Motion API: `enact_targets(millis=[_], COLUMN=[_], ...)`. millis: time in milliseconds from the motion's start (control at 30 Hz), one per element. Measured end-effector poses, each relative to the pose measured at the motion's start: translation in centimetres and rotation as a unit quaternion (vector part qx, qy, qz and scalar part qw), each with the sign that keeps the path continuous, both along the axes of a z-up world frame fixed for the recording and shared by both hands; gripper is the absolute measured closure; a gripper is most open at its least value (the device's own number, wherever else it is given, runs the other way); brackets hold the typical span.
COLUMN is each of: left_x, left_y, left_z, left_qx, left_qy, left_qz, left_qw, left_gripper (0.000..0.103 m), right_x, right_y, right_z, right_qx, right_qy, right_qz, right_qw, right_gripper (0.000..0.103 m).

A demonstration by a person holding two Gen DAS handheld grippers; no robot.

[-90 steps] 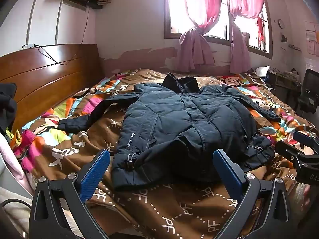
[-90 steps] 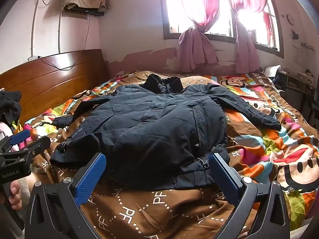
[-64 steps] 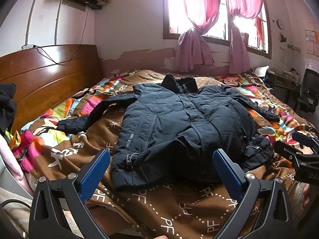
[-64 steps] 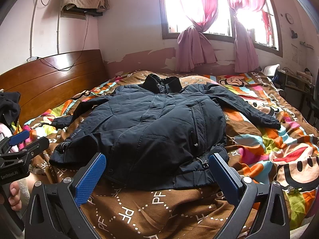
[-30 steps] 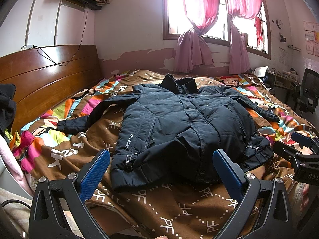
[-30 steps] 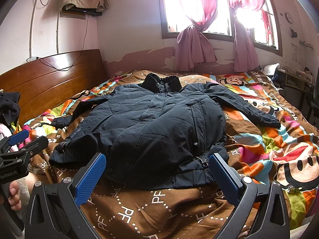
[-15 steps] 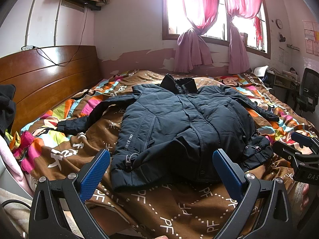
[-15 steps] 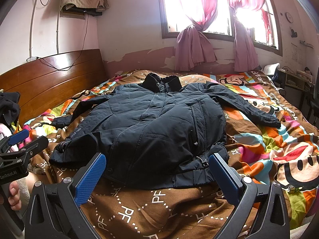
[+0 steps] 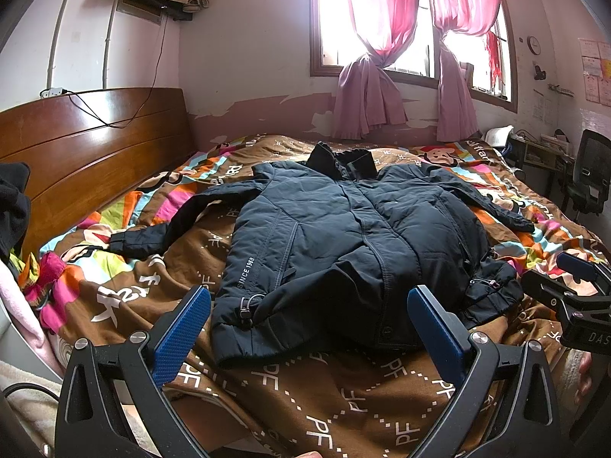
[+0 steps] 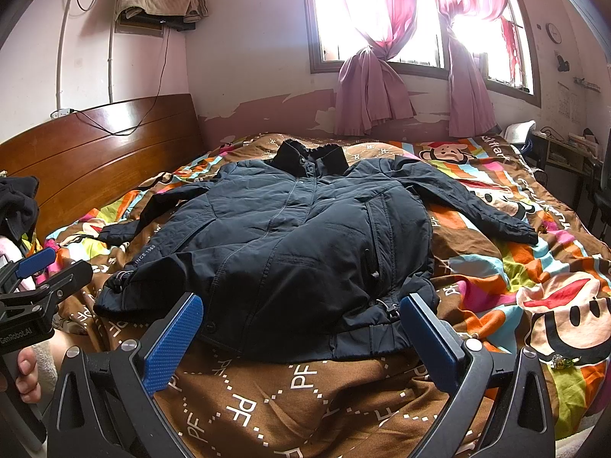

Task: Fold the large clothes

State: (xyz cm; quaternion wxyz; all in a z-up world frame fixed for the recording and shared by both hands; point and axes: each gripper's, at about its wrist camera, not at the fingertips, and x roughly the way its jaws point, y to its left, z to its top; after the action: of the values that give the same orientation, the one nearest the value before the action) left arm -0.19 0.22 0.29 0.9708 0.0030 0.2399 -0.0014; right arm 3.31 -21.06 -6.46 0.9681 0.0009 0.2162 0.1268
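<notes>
Jacket point(image 9: 343, 244) fabric, dark navy, is lying spread face up across a patterned bedspread point(image 9: 290, 393), collar pointing to the far side near the window point(image 9: 385, 19) and hem lying nearest the cameras. Both sleeves are stretching outward, the left one point(image 9: 160, 233) reaching toward the wooden headboard point(image 9: 88, 152), the right one point(image 10: 481, 206) running out over the cartoon monkey print. Pink curtains point(image 10: 366, 87) are hanging knotted at the window.

The left gripper point(image 9: 309, 337) is hovering just short of the hem with its blue pads point(image 9: 182, 334) spread wide, gripping nothing. The right gripper point(image 10: 301, 343) is likewise standing wide apart before the hem's right part, pads point(image 10: 173, 343) clear of the cloth and holding nothing. Each gripper is showing at the edge of the other's view.
</notes>
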Motion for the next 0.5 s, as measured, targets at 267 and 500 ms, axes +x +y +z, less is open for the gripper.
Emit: enact_targets(millis=[267,500], left_x=[1.2,3.9], left_y=[-0.4,-1.1], left_z=[0.3,1.4], left_qx=[0.011,0.047], left_qy=[0.008,0.034], left_qz=[0.014,0.02], left_qw=[0.9998,0.9981], left_gripper=[0.002,0.002], right_x=[0.1,1.2], right_y=[0.0,-0.3], right_z=[-0.1,1.0], right_qx=[-0.001,-0.012], right_qy=[0.002,0.023], right_qz=[-0.002,-0.011], right_qw=[1.0,1.0], right_gripper=[0.0,0.0])
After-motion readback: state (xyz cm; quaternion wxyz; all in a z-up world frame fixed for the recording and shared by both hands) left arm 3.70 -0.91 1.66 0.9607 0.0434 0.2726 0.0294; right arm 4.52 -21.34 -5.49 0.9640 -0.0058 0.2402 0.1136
